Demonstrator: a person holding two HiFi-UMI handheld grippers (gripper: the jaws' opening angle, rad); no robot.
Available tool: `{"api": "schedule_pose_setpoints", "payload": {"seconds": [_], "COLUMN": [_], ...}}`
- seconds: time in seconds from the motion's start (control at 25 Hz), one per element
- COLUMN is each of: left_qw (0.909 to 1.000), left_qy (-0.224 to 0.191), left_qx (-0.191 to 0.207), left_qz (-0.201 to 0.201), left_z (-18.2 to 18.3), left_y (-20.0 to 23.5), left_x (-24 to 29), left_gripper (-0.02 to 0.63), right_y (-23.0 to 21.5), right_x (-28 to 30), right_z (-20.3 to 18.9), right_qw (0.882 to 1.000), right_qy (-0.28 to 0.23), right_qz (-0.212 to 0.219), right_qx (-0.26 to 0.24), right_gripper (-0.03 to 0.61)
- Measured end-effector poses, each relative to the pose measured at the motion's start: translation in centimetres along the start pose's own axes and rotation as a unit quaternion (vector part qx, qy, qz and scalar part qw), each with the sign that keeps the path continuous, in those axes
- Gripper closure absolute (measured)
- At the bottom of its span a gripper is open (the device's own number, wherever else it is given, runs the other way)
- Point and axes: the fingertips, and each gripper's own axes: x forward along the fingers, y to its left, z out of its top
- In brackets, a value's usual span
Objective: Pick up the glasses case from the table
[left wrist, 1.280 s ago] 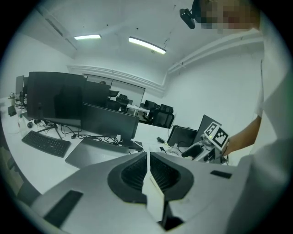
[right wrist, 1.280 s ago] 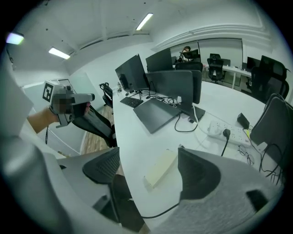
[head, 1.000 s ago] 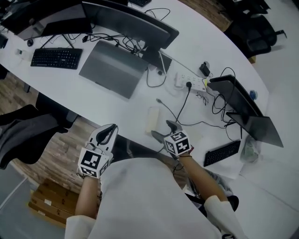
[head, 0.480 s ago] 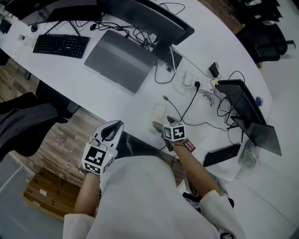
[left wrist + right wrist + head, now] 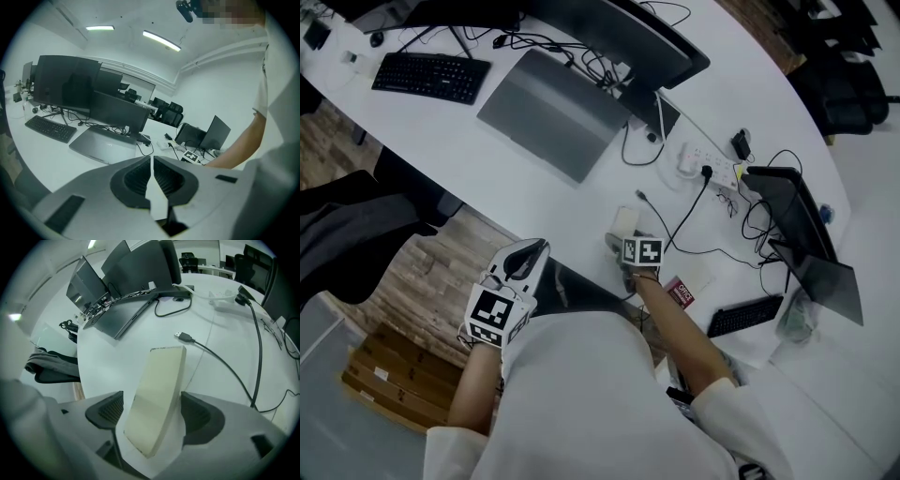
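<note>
The glasses case (image 5: 157, 394) is a flat cream oblong that lies on the white table (image 5: 534, 192) near its front edge, also seen in the head view (image 5: 625, 220). My right gripper (image 5: 151, 412) is open, with a jaw on either side of the case's near end and a narrow gap at each pad. In the head view the right gripper (image 5: 624, 240) sits just behind the case, under its marker cube. My left gripper (image 5: 532, 251) hangs off the table's front edge over the wooden floor. The left gripper (image 5: 152, 172) is shut with nothing in it.
A black USB cable (image 5: 220, 364) runs just right of the case. Farther back lie a closed grey laptop (image 5: 553, 112), a monitor (image 5: 619, 37), a keyboard (image 5: 431, 77) and a power strip (image 5: 708, 164). A red card (image 5: 680, 292) and a second laptop (image 5: 787, 216) are at the right.
My right gripper has moved forward over the table until its open jaws stand either side of the case. The left gripper has stayed near the table edge, shut.
</note>
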Motion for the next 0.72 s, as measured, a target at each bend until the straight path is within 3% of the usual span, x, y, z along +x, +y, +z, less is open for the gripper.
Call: {"api": "schedule_pose_setpoints", "payload": {"seconds": [0.12,0.36,0.52,0.72], "left_qw": [1.0,0.9998,0.9997,0.9997], "left_qy": [0.002,0.002,-0.001,-0.004], "left_qx": [-0.007,-0.017,-0.017,-0.017], "left_qz": [0.006,0.014,0.014,0.015], "left_z": [-0.4,-0.7,-0.5,-0.2], "left_y": [0.5,1.1,1.1,1.6], "left_x": [-0.2,-0.5,-0.8,-1.5], "left_gripper": [0.595,0.595,0.595,0.595], "right_y": [-0.7,-0.7,-0.8,-0.2], "right_x": [0.5,0.8,0.6,0.3], "right_z": [0.0,0.0,0.1,0.1], "right_qw": [0.999,0.993,0.994,0.999], "right_qy": [0.003,0.007,0.002,-0.01], "right_qz": [-0.046,-0.117,-0.106,-0.047], "right_qx": [0.007,0.001,0.006,-0.002], "right_gripper": [0.243,0.23,0.273,0.304]}}
